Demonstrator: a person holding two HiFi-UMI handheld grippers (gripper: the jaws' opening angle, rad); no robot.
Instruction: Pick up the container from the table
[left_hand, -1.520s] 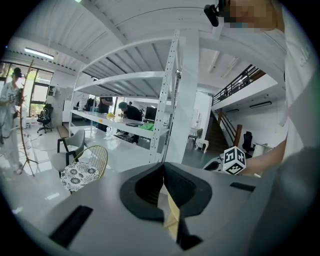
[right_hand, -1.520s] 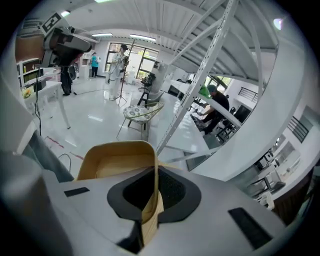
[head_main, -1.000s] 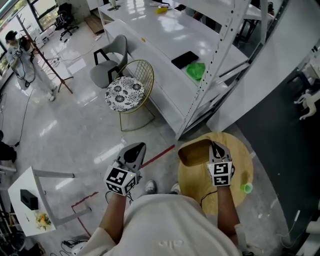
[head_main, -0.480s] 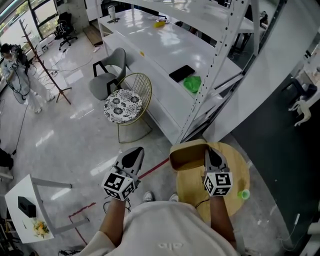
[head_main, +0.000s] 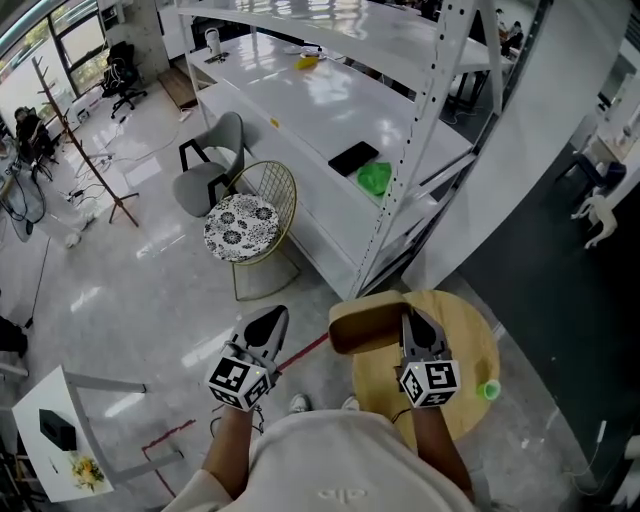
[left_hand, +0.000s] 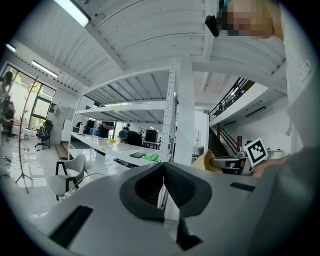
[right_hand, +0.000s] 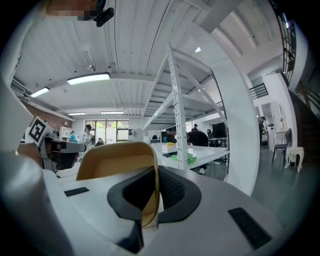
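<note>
Shelving upright (head_main: 415, 140) stands just beyond held container (head_main: 360, 330)

Tan, open-topped container (head_main: 362, 328), one wall pinched in the right tool (head_main: 410, 322).

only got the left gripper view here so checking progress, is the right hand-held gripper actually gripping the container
Observer: Yes. In the right gripper view the right hand-held gripper is shut on the side wall of the tan container.
Operator: where is it over the table
Observer: In the head view the container juts out past the left edge of the round wooden table.
Operator: anything else on that table
Observer: One small green object sits near the table's right edge, apart from the container.
</note>
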